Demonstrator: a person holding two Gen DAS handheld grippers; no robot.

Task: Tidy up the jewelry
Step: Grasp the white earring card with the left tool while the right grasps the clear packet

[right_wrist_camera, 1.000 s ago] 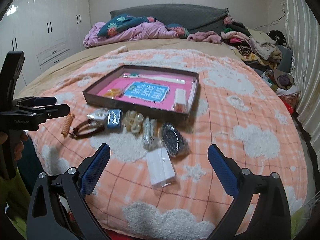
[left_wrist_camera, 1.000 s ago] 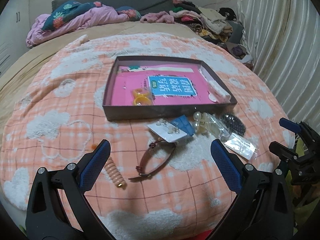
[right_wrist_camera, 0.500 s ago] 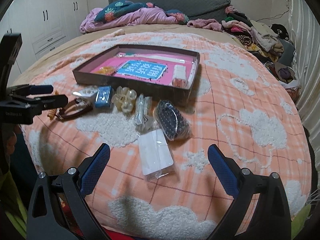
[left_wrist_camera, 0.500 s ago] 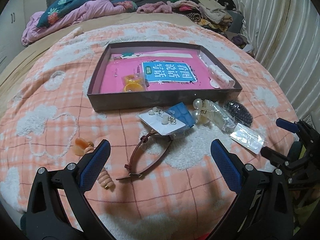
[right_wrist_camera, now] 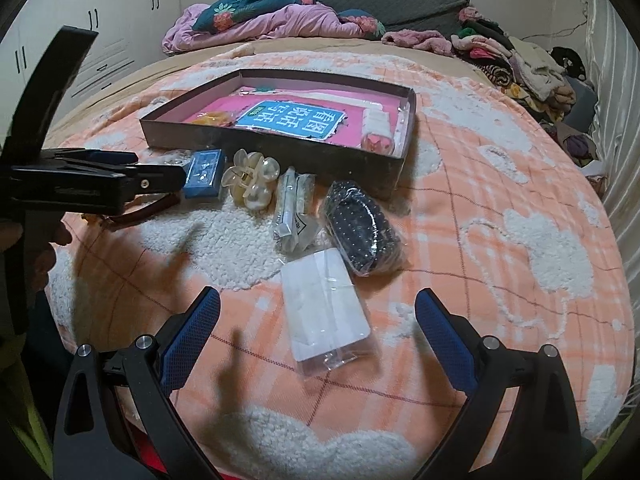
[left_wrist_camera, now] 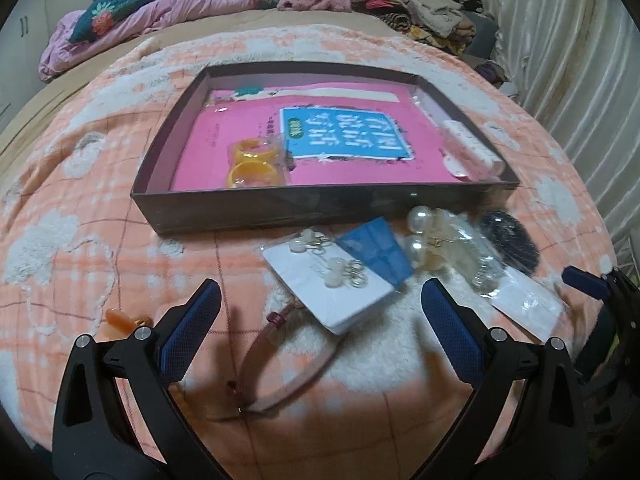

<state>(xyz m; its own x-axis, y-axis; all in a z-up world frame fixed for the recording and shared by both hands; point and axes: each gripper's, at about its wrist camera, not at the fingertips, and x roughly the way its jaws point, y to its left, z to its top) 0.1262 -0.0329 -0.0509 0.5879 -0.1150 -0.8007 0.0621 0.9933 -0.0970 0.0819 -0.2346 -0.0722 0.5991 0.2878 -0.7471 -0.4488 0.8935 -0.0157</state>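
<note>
A dark shallow box (left_wrist_camera: 320,204) (right_wrist_camera: 276,152) with a pink lining lies on the bed; yellow rings (left_wrist_camera: 253,168) and a white packet (left_wrist_camera: 472,152) lie in it. In front of it lie a white earring card (left_wrist_camera: 332,284), a blue card (left_wrist_camera: 376,248) (right_wrist_camera: 206,168), a pearl hair claw (left_wrist_camera: 420,236) (right_wrist_camera: 250,180), a black beaded piece (right_wrist_camera: 362,228), a clear bag with a white card (right_wrist_camera: 324,312) and a pink strap (left_wrist_camera: 280,364). My left gripper (left_wrist_camera: 320,332) is open over the strap and earring card. My right gripper (right_wrist_camera: 318,340) is open over the clear bag.
The bed has an orange plaid blanket with white fleecy clouds (right_wrist_camera: 520,200). Piles of clothes (right_wrist_camera: 500,52) and a purple quilt (right_wrist_camera: 260,20) lie at the far end. An orange spiral hair tie (left_wrist_camera: 120,320) lies left of the left gripper. Curtains (left_wrist_camera: 580,60) hang on the right.
Both grippers have moved forward and lower toward the items; the box and jewelry look larger. Both stay open and hold nothing.
</note>
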